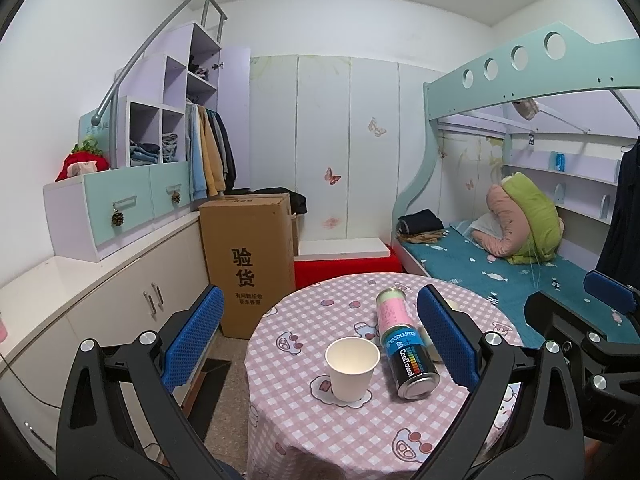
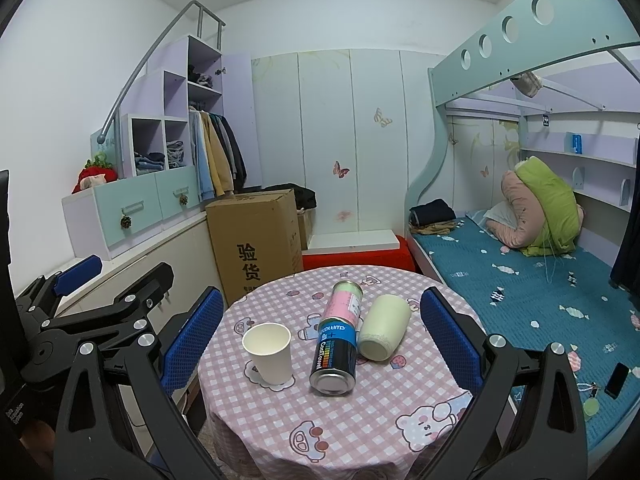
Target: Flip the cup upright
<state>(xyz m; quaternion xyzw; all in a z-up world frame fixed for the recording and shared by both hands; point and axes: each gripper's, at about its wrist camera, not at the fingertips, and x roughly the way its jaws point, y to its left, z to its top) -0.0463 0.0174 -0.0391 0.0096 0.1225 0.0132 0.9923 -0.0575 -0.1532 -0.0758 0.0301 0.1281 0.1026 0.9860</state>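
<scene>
Both spread wide and empty, left gripper (image 1: 320, 344) and right gripper (image 2: 322, 340), hovering short of the toppled pale cup (image 2: 383, 327) at 2 o'clock of the upright paper cup (image 2: 267, 351), poised for reach

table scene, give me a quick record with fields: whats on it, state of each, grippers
surface: round table with a pink checked cloth
paper cup: white, upright, mouth up, empty as far as can be seen
can: CoolTowel label, on its side, right of the paper cup
pale green cup: on its side, right of the can, base toward the camera
left gripper: open, holding nothing, short of the table items
right gripper: open, holding nothing
task status: pale green cup not yet flipped upright
</scene>
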